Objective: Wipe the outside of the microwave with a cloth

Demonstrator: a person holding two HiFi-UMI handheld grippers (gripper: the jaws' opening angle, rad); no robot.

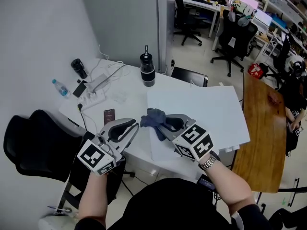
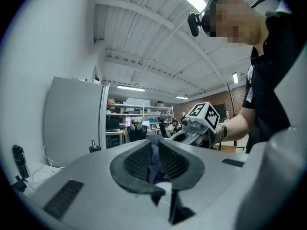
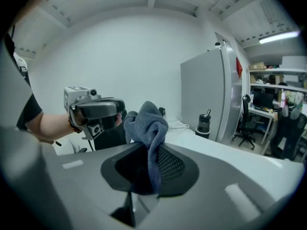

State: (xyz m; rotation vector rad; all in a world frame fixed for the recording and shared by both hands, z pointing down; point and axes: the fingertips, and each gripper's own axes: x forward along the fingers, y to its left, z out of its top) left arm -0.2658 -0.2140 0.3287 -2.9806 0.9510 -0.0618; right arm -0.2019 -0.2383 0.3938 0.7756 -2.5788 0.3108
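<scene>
A blue-grey cloth hangs between my two grippers above the white table's front edge. My right gripper is shut on it, and the cloth bunches up over the right gripper's tips. My left gripper faces it from the left, tips at the cloth's left edge. In the left gripper view a thin fold of cloth fills the narrow slit of the left gripper, whose pads are nearly together. The two grippers point at each other. No microwave shows in any view.
A white board lies on the table to the right. A black bottle, power strip, water bottle and phone sit further back. A black chair is on the left, a wooden table on the right.
</scene>
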